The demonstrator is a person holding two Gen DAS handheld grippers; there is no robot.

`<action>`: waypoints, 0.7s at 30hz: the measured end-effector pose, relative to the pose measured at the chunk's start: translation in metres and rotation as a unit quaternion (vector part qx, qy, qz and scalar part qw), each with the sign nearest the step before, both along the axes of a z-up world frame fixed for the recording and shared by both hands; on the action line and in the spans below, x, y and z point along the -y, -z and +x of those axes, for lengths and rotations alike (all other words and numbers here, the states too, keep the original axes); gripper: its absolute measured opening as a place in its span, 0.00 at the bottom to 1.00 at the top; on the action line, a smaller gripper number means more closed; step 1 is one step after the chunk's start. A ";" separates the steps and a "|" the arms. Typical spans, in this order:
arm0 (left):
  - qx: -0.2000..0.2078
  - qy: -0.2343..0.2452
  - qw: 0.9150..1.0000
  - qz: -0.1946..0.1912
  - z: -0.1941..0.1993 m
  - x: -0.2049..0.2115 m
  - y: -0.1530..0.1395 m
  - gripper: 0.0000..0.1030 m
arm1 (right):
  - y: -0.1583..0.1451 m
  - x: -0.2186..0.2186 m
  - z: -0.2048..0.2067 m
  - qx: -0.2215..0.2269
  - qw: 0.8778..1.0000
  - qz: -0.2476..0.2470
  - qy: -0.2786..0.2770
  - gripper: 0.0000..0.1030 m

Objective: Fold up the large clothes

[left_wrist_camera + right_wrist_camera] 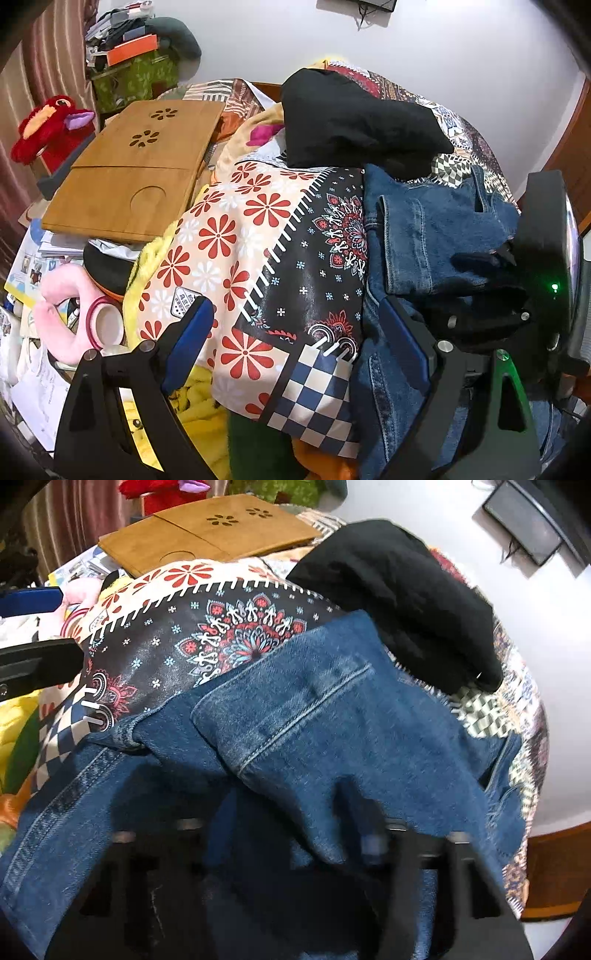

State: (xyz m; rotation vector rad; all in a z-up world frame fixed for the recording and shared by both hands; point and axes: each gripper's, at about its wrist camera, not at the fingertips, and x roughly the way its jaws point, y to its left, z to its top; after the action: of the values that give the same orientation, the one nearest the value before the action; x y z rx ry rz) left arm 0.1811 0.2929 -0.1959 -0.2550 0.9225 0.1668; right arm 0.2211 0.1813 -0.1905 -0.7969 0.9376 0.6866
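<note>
On the bed, over a patchwork bedspread (258, 236) printed with red flowers, a black mandala panel and blue checks, lies a pair of blue denim jeans (303, 738), bunched up with a stitched seam and a hem showing. The jeans sit at the right side of the left wrist view, partly on the black mandala panel, and fill most of the right wrist view. Beyond them, further up the bed, a black garment (354, 118) rests in a heap, touching the jeans' far edge. The left gripper (295, 332) hangs over the bedspread with its blue-padded jaws spread wide; one pad is over the flowered part, the other at the edge of the denim, and nothing is pinched between them. The right gripper (291, 834) is down in the jeans: its dark fingers are blurred and half buried under a fold of denim, which lies between them, but whether the pads press on the cloth cannot be told from the blur. In the left wrist view the right gripper's black body, with a green light, sits over the denim at the right edge. To the left of the bed a bamboo lap tray (136, 170) with flower-shaped cutouts lies on a pile of papers, with a red plush toy (48, 129) behind it and a pink neck pillow (62, 314) nearer. A white wall (406, 48) stands behind the bed.
</note>
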 end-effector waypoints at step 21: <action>0.034 0.053 0.998 0.030 0.006 0.074 -0.057 0.89 | -0.136 0.154 0.014 0.072 0.967 0.210 0.124 0.03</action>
State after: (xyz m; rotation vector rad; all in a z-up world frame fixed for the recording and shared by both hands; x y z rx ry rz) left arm 0.1870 0.2185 -0.1388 -0.1535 0.8591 0.0867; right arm 0.2348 0.0277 -0.0545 -0.3399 0.7102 0.5733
